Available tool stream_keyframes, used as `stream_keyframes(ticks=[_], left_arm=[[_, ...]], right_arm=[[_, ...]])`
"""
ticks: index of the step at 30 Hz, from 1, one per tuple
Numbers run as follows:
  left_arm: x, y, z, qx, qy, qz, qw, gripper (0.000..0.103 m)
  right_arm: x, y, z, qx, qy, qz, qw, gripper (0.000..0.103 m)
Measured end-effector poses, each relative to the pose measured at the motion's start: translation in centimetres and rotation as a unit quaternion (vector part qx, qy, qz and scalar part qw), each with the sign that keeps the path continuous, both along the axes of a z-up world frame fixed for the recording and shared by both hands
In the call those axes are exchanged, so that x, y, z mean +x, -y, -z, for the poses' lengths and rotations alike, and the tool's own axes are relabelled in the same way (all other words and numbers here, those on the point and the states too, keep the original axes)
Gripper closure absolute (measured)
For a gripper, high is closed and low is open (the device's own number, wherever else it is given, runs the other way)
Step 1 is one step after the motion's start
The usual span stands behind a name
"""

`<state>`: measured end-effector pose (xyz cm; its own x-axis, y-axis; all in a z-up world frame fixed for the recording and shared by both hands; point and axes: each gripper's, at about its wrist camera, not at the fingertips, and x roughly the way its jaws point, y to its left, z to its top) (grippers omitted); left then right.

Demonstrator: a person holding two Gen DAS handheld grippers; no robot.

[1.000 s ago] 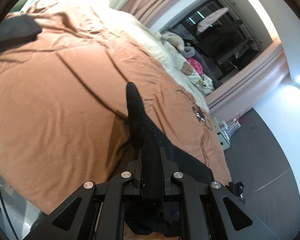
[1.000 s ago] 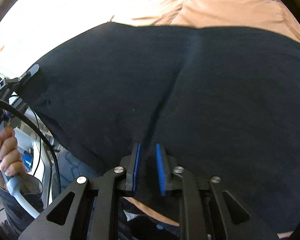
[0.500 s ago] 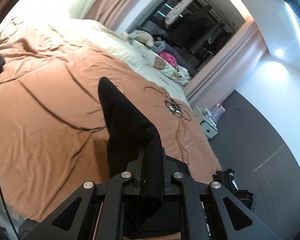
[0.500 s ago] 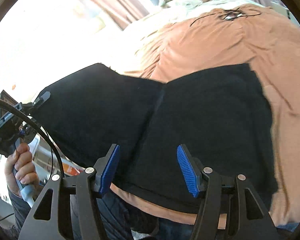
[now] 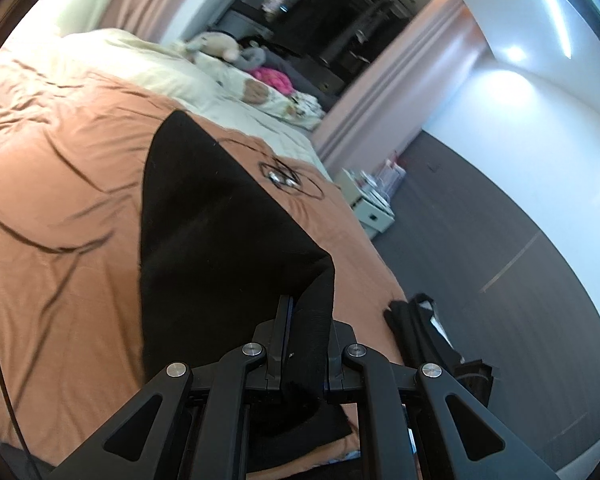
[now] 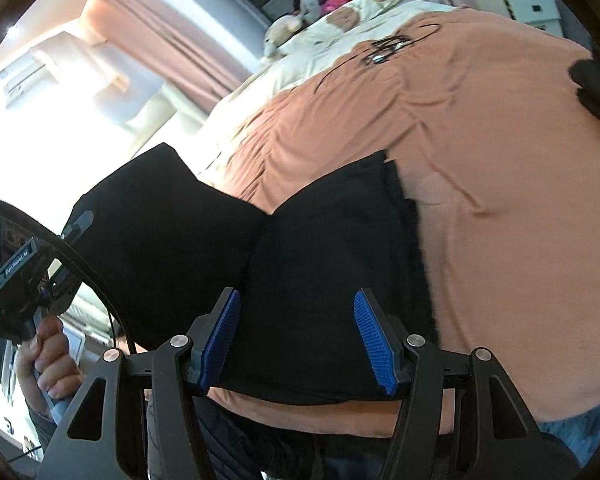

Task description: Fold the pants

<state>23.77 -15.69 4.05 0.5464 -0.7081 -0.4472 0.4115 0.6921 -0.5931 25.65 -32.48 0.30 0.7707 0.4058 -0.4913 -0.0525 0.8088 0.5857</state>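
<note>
The black pants [image 5: 204, 232] lie partly on an orange-brown bedspread [image 5: 60, 208]. My left gripper [image 5: 306, 332] is shut on a thick black edge of the pants and holds that end lifted above the bed. In the right wrist view the pants [image 6: 320, 264] lie near the bed's front edge, with the left part raised toward the other hand-held gripper [image 6: 32, 264]. My right gripper [image 6: 298, 344] is open, its blue pads [image 6: 374, 340] apart over the pants and holding nothing.
A black cable and glasses [image 5: 284, 178] lie on the bedspread further back. Cream bedding with soft toys [image 5: 228, 46] is beyond. A small white cabinet [image 5: 370, 208] and dark clothes [image 5: 428, 332] are on the grey floor at the right.
My right gripper has opened, let go of the pants and pulled back. My left gripper has lifted and swung its held end, so more of the pants spreads out.
</note>
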Motion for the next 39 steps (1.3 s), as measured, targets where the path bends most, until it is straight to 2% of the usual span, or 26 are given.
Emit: stream_keyframes(ticks=[6, 11, 14, 16, 19, 23, 29, 35, 37, 39], left_arm=[[0.0, 4.5, 1.2, 0.014, -0.013, 0.043, 0.9989, 0.092], [-0.6, 8.1, 3.5, 0.032, -0.038, 0.084, 0.9952, 0.092], [-1.0, 10.4, 5.3, 0.06, -0.074, 0.118, 0.9884, 0.081], [-1.0, 10.7, 6.3, 0.049, -0.097, 0.139, 0.9844, 0.063], [-1.3, 10.2, 6.6, 0.064, -0.094, 0.122, 0.986, 0.045], [-0.9, 8.5, 7.1, 0.072, -0.102, 0.099, 0.9873, 0.04], [0.4, 6.2, 8.7, 0.087, -0.117, 0.065, 0.9872, 0.039], [2.8, 3.0, 11.5, 0.092, -0.144, 0.034, 0.9847, 0.039], [3.6, 2.2, 12.3, 0.094, -0.149, 0.027, 0.984, 0.039], [4.2, 1.6, 13.0, 0.095, -0.154, 0.02, 0.9833, 0.039]], right_arm=[[-1.6, 1.5, 0.2, 0.012, 0.0, 0.02, 1.0, 0.045], [-2.7, 3.2, 0.6, 0.024, -0.004, 0.034, 0.999, 0.045], [-2.9, 4.2, 0.8, 0.033, -0.006, 0.04, 0.999, 0.045], [-3.1, 4.6, 0.9, 0.038, -0.005, 0.04, 0.998, 0.045], [-3.0, 4.6, 1.2, 0.046, -0.004, 0.035, 0.998, 0.045], [-2.4, 4.0, 2.0, 0.053, -0.007, 0.02, 0.998, 0.045], [-0.1, 3.1, 3.2, 0.05, -0.023, 0.007, 0.998, 0.045], [3.2, 1.8, 2.5, 0.019, -0.022, -0.006, 1.0, 0.046], [4.4, 1.4, 2.3, 0.007, -0.023, -0.011, 1.0, 0.053], [5.7, 1.1, 2.3, -0.004, -0.028, -0.021, 0.999, 0.054]])
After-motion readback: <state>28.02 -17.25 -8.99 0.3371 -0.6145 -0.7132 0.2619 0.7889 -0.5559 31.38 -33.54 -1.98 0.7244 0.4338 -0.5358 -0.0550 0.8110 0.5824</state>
